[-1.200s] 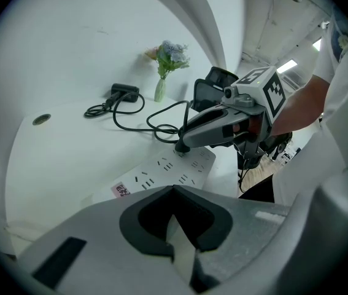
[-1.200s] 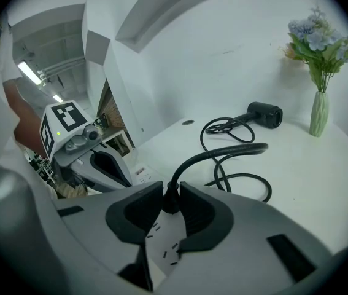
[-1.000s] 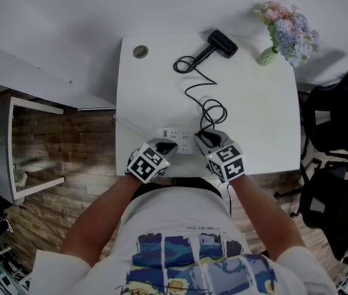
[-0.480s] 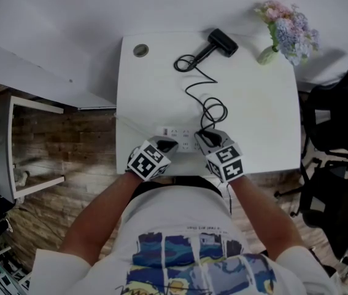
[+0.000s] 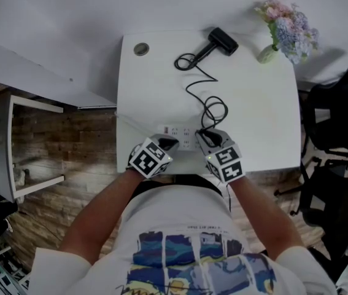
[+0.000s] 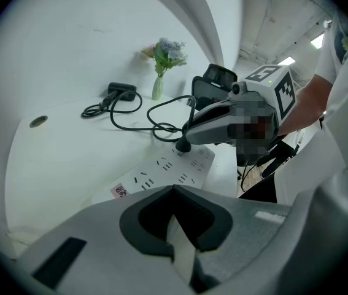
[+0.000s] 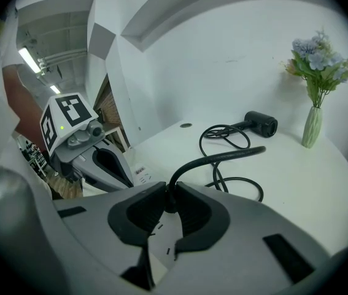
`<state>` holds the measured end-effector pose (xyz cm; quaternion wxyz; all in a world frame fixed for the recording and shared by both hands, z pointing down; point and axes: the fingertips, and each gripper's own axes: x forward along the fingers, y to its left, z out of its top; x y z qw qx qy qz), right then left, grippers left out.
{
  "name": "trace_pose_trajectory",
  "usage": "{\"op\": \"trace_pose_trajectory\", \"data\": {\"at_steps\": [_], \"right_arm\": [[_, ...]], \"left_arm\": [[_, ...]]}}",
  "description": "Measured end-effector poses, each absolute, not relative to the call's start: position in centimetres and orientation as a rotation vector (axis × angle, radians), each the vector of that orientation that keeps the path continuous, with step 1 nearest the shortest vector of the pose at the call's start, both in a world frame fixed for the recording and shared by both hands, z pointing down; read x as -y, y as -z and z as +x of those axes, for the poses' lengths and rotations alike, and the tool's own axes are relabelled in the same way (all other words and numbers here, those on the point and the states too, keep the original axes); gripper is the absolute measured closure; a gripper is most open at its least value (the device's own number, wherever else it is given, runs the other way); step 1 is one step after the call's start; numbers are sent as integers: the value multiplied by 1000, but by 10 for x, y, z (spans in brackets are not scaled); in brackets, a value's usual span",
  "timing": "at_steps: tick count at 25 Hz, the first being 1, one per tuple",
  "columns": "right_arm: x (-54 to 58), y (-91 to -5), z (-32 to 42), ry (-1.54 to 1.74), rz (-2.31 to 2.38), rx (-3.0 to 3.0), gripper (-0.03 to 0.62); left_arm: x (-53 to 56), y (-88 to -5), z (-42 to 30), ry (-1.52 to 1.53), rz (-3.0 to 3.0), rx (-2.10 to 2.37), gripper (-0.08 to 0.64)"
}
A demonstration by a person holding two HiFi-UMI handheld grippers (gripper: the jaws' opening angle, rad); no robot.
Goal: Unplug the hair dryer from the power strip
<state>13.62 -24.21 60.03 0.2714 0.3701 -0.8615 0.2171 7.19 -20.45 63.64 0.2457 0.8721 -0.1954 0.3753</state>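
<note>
A black hair dryer (image 5: 223,42) lies at the far edge of the white table (image 5: 266,115). Its black cord (image 5: 201,91) loops toward me to a plug (image 6: 183,145) seated in the white power strip (image 6: 161,174) near the front edge. My right gripper (image 5: 203,135) reaches down over the strip's right end. Its jaws are closing, and the plug (image 7: 169,200) sits pinched between the pads. My left gripper (image 5: 169,142) rests on the strip's left end, its jaws drawn close on the white body.
A small vase of flowers (image 5: 287,32) stands at the table's far right corner. A round cable hole (image 5: 140,50) is at the far left. A dark chair (image 5: 339,121) stands right of the table and a shelf unit (image 5: 32,146) to the left.
</note>
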Motion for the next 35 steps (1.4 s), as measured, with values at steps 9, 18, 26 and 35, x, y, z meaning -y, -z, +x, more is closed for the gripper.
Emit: {"op": "trace_pose_trajectory", "data": {"at_steps": [9,18,26,35], "right_arm": [[254,-561,118,-502,1012,2412,537],[252,-543,114,-518,1007,2441,537],[254,-536,123,-517,1019,2448,537],[254,-530,128,-530,1031,2452,537]], "left_arm": [[204,-636,72,-1017,2383,533,558],[204,-635,71,-1002,2380,528,558],[204,-635,71,-1007,2382,530,558],[203,-636,71,-1009,2379,527,558]]}}
